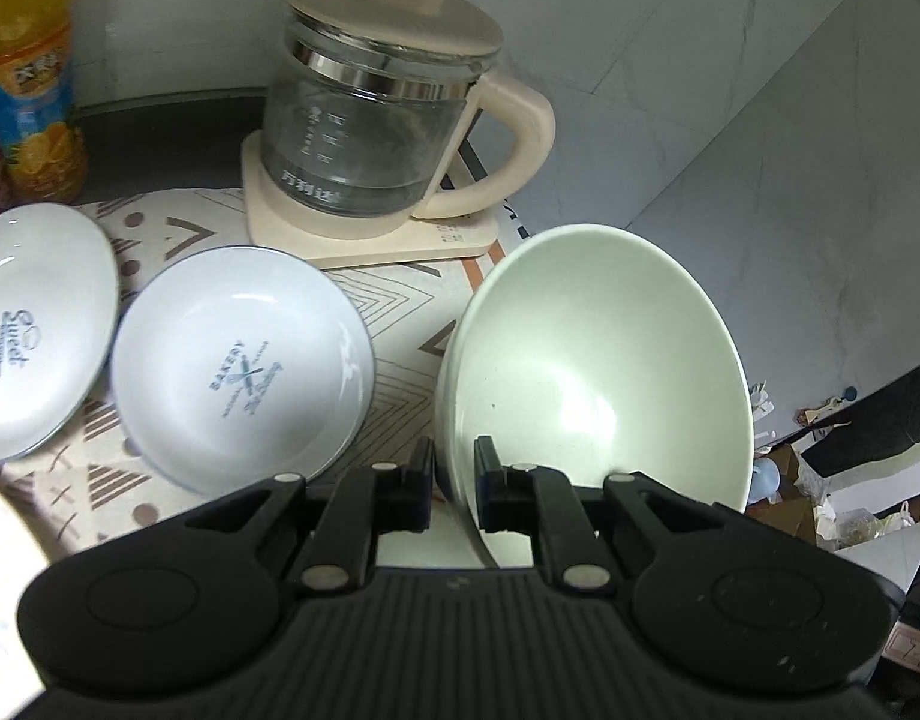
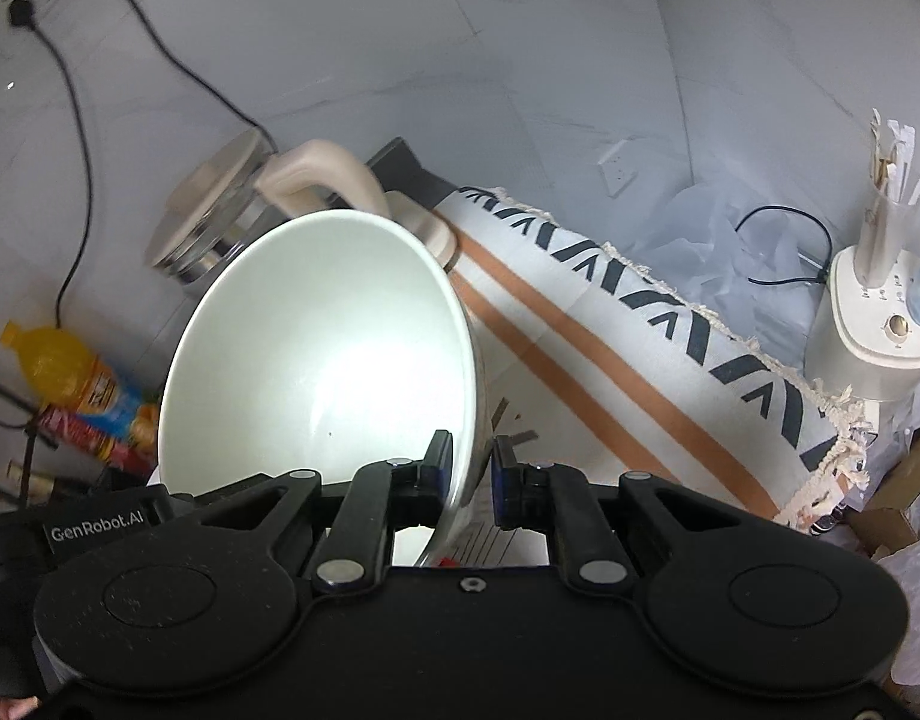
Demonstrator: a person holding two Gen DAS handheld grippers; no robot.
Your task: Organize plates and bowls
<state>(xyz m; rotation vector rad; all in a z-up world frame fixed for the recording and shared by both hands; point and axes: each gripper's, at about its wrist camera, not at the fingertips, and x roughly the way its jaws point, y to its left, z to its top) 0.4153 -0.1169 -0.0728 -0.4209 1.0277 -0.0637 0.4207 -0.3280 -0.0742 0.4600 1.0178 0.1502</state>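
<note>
Item: green bowl (image 1: 592,372), tilted, rim gripped by left claw (image 1: 453,483) and right claw (image 2: 473,477), both closed; 2 plates lower left.

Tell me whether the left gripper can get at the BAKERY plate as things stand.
Probably not yet. The left gripper is shut on the rim of the green bowl, so its fingers are occupied. The BAKERY plate lies uncovered on the cloth just left of it; once the bowl is set down, the path looks free.
</note>
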